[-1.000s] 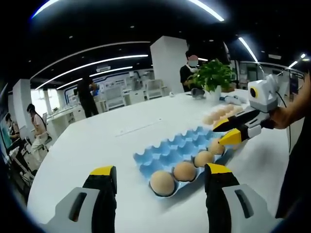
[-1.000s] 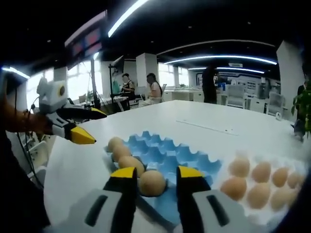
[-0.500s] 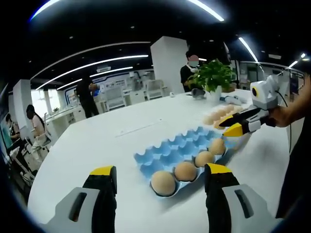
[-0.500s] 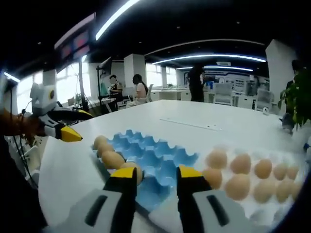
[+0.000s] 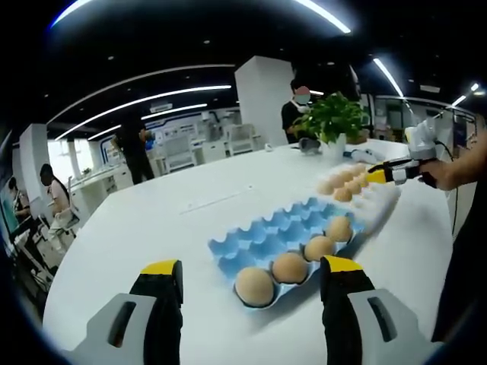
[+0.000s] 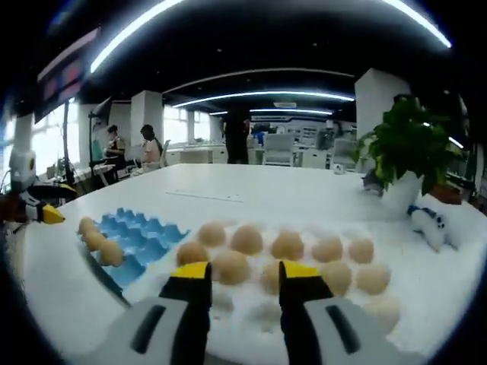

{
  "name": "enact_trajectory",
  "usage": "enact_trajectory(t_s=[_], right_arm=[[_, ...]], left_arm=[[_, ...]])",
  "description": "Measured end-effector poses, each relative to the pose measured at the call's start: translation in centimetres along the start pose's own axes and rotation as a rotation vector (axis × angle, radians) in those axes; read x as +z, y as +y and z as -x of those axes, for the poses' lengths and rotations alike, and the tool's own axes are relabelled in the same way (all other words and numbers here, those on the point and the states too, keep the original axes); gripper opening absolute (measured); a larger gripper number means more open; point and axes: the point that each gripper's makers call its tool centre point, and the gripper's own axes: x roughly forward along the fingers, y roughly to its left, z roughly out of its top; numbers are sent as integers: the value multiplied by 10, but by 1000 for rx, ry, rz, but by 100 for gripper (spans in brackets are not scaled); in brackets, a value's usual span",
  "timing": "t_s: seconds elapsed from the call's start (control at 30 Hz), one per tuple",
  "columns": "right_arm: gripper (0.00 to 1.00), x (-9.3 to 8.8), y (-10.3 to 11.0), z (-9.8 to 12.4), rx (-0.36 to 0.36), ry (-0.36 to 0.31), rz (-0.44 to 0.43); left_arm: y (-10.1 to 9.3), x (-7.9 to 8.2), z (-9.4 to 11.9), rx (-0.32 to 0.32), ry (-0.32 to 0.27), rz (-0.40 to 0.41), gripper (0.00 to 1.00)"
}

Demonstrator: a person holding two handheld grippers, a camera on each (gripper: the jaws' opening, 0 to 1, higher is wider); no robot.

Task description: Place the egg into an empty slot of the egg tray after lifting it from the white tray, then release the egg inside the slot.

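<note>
Both tongs are empty with jaws parted: my left gripper (image 5: 247,277) hangs idle before the blue egg tray (image 5: 259,236), my right gripper (image 6: 243,274) over the white tray (image 6: 426,304). Four eggs fill the blue tray's near row, its other slots empty. My guess is the right one is lined up for the next pick, the egg (image 6: 230,267) between its jaw tips, at 12 o'clock. At 2 o'clock in the left gripper view the right tongs look small. White tray's far rim blurs into the table
</note>
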Motion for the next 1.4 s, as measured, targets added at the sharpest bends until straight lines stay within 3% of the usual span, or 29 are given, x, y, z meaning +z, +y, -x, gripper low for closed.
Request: enact_trajectory(t_s=[0.1, 0.2, 0.3, 0.33, 0.4, 0.67, 0.93, 1.07, 1.13, 1.27, 1.4], right_arm=[[36, -2, -39, 14, -109, -2, -1], [37, -6, -65, 24, -186, 0, -16], [35, -12, -96, 37, -300, 15, 22], [35, -14, -98, 38, -299, 16, 0], [35, -24, -101, 38, -295, 40, -56], [32, -44, -92, 28, -248, 98, -76], [27, -42, -94, 27, -239, 74, -107], [26, -39, -94, 27, -224, 75, -158], [26, -37, -93, 28, -224, 69, -245], [26, -26, -97, 32, -226, 41, -221], [26, -4, -83, 36, -186, -6, -225]], left_arm=[[0, 1, -1, -3, -4, -1, 74], [0, 1, -1, -4, -5, 1, 74], [-1, 2, -1, -6, -7, 5, 74], [0, 3, 0, -5, -15, 24, 74], [3, 5, 1, 0, -25, 41, 74], [7, 5, 2, 8, -22, 33, 74], [9, 3, 2, 11, -16, 32, 75], [10, 2, 1, 13, -10, 46, 76], [10, 2, 1, 11, -10, 48, 76], [10, 2, 0, 11, -12, 54, 76], [9, 1, 0, 6, -4, 64, 77]])
